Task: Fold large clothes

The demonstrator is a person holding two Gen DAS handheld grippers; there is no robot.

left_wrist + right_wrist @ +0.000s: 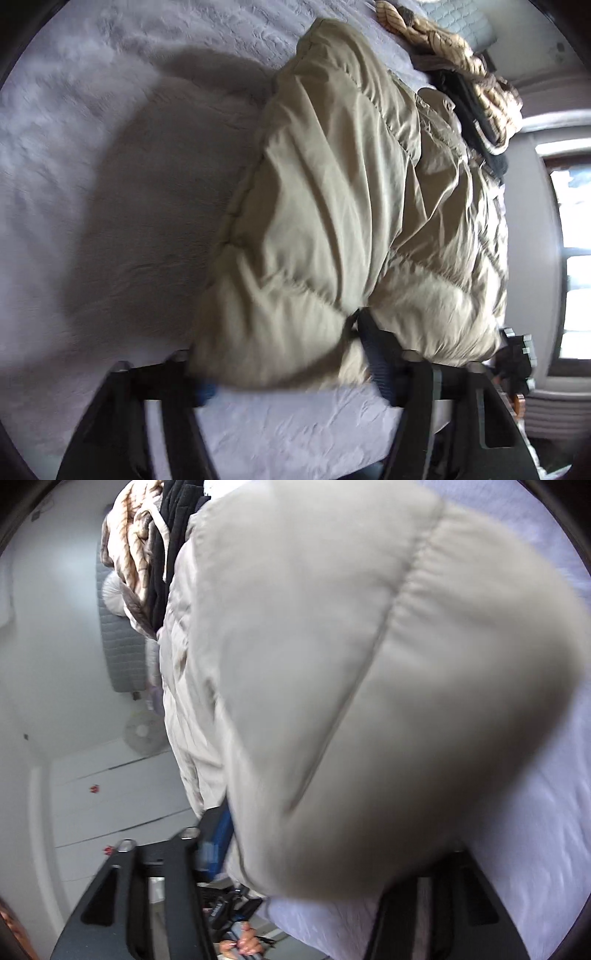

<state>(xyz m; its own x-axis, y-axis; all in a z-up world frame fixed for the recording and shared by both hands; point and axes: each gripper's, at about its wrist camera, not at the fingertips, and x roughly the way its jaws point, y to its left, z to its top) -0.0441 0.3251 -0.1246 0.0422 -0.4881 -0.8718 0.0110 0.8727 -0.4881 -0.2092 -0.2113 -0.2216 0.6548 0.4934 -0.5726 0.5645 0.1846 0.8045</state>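
A large beige puffer jacket (351, 206) lies on the pale lilac bedspread (110, 147). My left gripper (291, 365) is shut on the jacket's near edge, with thick padded fabric bunched between its fingers. In the right wrist view the same jacket (332, 683) fills the frame. My right gripper (314, 853) is shut on a puffy fold of it; one blue-padded finger (218, 834) shows at the left, the other is hidden under the fabric. The right gripper also shows in the left wrist view (517, 358), at the jacket's right corner.
A tan patterned garment (454, 48) and a black garment (469, 110) lie at the far end of the bed. A window (572, 258) is on the right. White drawers (122, 801), a fan (142, 733) and a grey headboard (118, 642) stand beyond the bed.
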